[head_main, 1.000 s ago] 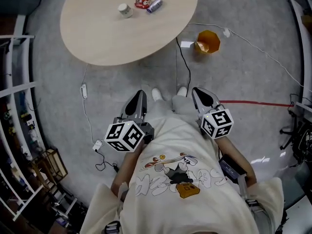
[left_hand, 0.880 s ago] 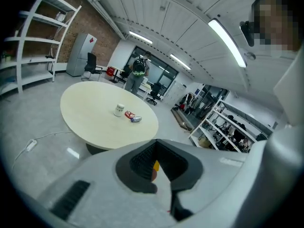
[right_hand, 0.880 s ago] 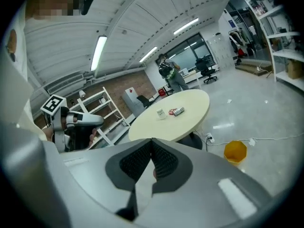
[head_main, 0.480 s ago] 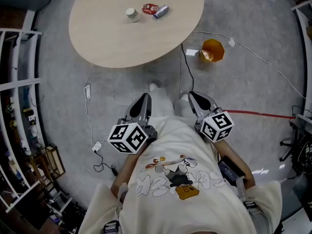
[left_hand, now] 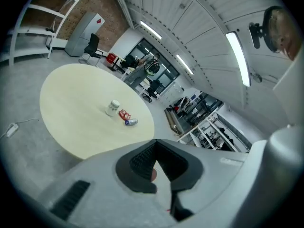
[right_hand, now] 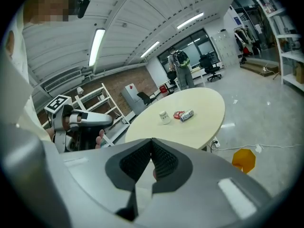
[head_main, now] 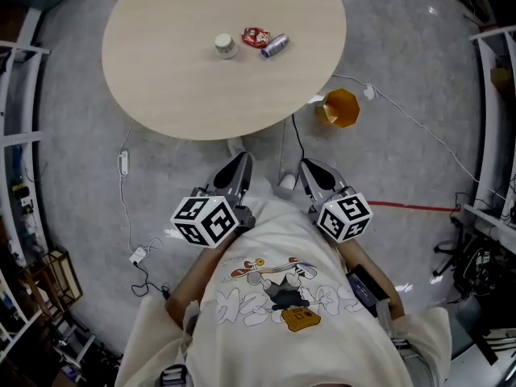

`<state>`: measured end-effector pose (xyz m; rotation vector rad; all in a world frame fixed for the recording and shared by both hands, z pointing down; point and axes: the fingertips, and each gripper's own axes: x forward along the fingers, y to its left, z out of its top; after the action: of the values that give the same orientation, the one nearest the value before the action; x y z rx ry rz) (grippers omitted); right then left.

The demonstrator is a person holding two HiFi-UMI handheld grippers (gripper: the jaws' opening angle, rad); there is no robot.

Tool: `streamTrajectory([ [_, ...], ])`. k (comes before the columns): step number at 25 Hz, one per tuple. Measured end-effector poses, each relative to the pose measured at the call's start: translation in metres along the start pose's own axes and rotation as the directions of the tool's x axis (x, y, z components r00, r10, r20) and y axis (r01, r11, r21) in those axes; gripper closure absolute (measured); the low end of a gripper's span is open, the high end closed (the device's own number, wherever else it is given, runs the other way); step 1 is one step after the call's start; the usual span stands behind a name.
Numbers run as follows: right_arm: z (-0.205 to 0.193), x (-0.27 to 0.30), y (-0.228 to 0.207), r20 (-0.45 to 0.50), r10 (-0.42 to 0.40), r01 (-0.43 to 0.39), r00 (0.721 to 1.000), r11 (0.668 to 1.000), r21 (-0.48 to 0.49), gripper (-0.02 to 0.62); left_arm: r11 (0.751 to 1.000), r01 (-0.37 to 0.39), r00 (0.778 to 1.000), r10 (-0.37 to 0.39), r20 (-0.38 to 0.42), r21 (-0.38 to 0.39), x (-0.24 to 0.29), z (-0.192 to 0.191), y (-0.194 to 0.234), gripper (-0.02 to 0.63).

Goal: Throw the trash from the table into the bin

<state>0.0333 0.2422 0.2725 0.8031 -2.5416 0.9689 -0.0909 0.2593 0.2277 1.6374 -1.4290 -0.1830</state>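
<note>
On the round pale wooden table (head_main: 177, 95) lie a white cup (head_main: 226, 45), a red wrapper (head_main: 255, 36) and a small can (head_main: 275, 46), close together near the far side. An orange bin (head_main: 339, 108) stands on the floor at the table's right edge. My left gripper (head_main: 239, 164) and right gripper (head_main: 310, 171) are held side by side short of the table, both shut and empty. The left gripper view shows the cup (left_hand: 113, 107), wrapper (left_hand: 124, 114) and can (left_hand: 131, 121) well ahead. The right gripper view shows the can (right_hand: 187, 115) and the bin (right_hand: 243, 159).
White cables (head_main: 419, 123) and a power strip (head_main: 124, 163) lie on the grey floor around the table. Metal shelving (head_main: 16, 95) lines the left side and more racks (head_main: 492, 95) the right. A red floor line (head_main: 411, 207) runs to the right.
Both grippers have moved forward toward the table together with the person. The table edge and the orange bin now lie nearer to the gripper tips. Jaws stayed shut.
</note>
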Motion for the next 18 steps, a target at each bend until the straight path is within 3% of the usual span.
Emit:
streamTrajectory([
  [9,0.078,0.118,0.024,-0.007,-0.047,0.046,0.999,0.995,-0.086,0.588,0.997,0.074,0.997,-0.073,0.027,-0.034,0.028,0.129,0.061,0.603],
  [13,0.099,0.158,0.031,-0.017,-0.048,0.045,0.999,0.988,-0.146,0.564,0.994,0.098,0.995,-0.098,0.011,-0.058,0.036,0.156,0.083,0.603],
  [18,0.118,0.196,0.022,-0.057,-0.059,0.041,0.997,0.959,-0.279,0.485,0.99,0.086,0.995,-0.081,0.053,-0.114,0.042,0.181,0.103,0.603],
])
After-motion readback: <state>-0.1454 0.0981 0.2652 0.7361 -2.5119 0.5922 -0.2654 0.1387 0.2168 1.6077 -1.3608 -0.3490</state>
